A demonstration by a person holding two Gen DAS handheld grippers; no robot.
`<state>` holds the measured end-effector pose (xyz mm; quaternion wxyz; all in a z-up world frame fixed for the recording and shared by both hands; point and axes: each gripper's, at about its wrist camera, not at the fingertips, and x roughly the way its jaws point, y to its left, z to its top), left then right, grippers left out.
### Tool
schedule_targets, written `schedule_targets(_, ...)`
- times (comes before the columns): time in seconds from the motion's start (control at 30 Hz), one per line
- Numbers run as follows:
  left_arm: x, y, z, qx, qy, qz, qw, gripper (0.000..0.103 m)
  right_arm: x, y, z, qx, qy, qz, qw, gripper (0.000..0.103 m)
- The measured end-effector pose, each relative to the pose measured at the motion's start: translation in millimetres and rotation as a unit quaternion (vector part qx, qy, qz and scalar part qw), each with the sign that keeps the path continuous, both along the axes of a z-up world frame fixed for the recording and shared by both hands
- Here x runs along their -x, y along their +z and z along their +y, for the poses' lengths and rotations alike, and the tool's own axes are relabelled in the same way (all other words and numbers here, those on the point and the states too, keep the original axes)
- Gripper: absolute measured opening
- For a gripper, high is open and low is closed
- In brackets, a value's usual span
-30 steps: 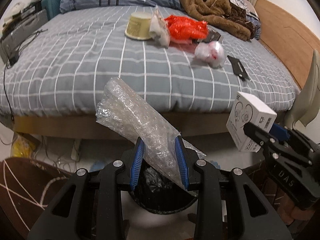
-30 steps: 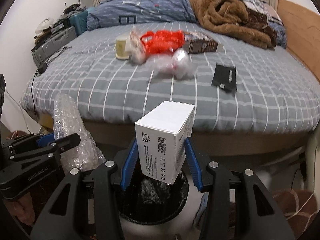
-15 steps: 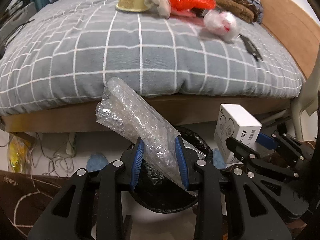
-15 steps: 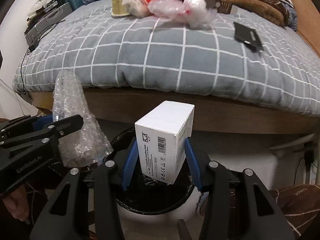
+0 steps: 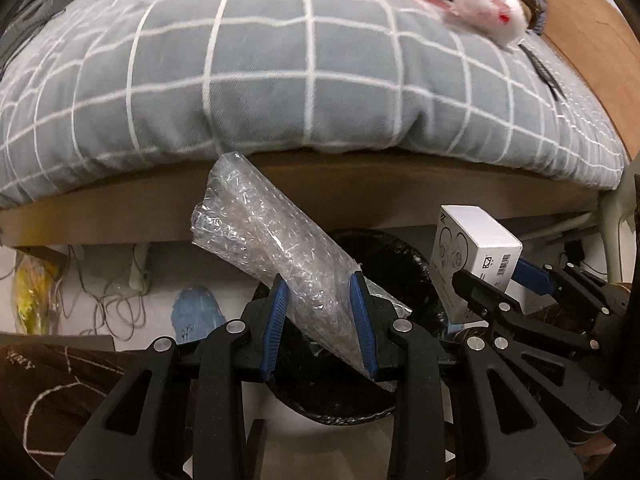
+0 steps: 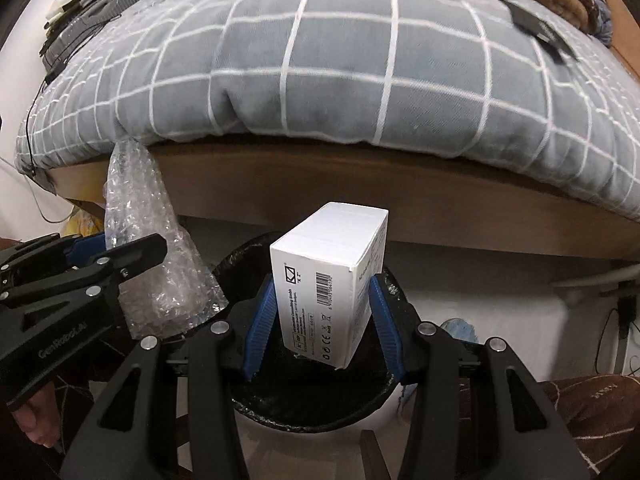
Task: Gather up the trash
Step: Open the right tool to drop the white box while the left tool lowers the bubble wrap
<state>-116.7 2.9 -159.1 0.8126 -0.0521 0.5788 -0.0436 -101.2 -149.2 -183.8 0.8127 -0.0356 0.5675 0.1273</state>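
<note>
Left wrist view: the left gripper [image 5: 320, 320] has its jaws clamped on a roll of bubble wrap [image 5: 272, 248], blue pads pressed to both sides. The roll tilts up and leftward, its lower end directly above the black-lined trash bin [image 5: 400, 256]. The bin stands on the floor just in front of the bed [image 5: 280, 72]. Right of the bin, the right gripper [image 5: 500, 280] grips a white box [image 5: 476, 248] over the bin's right rim. A red-and-white bundle [image 5: 488, 12] lies on the bed cover, well beyond the bin.

Right wrist view: the right gripper [image 6: 324, 320] has its jaws clamped on the white box [image 6: 328, 276], which stands upright, barcode face toward the camera, directly above the trash bin [image 6: 312, 412] opening. Left of the bin, the left gripper [image 6: 120, 252] holds the bubble wrap [image 6: 148, 240], its lower end over the bin's left rim. The bed [image 6: 340, 72] lies behind the bin, with a flat black item [image 6: 536, 24] on its cover
</note>
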Motion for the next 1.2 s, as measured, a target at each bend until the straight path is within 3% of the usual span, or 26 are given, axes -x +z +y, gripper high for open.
schedule_targets(0.37,2,-11,12,-0.008,0.014,0.019,0.9997,0.032,-6,-6,11,0.010,0.017,0.010,1.000,0.042)
schedule_targets(0.53,0,-14,12,-0.009,0.012,0.021,0.9997,0.032,-8,-5,7,0.019,0.007,0.001,1.000,0.062)
schedule_targets(0.6,-1,-15,7,-0.008,0.008,0.022,0.9997,0.032,-8,-2,-2,0.021,-0.004,-0.009,1.000,0.075)
schedule_targets(0.77,-2,-21,-7,-0.007,-0.010,0.026,0.9996,0.032,-7,8,-32,0.025,-0.033,-0.028,0.999,0.092)
schedule_targets(1.2,0,-34,-54,-0.005,-0.040,0.040,0.9984,0.032,-3,20,-90,0.043,-0.087,-0.049,0.994,0.095)
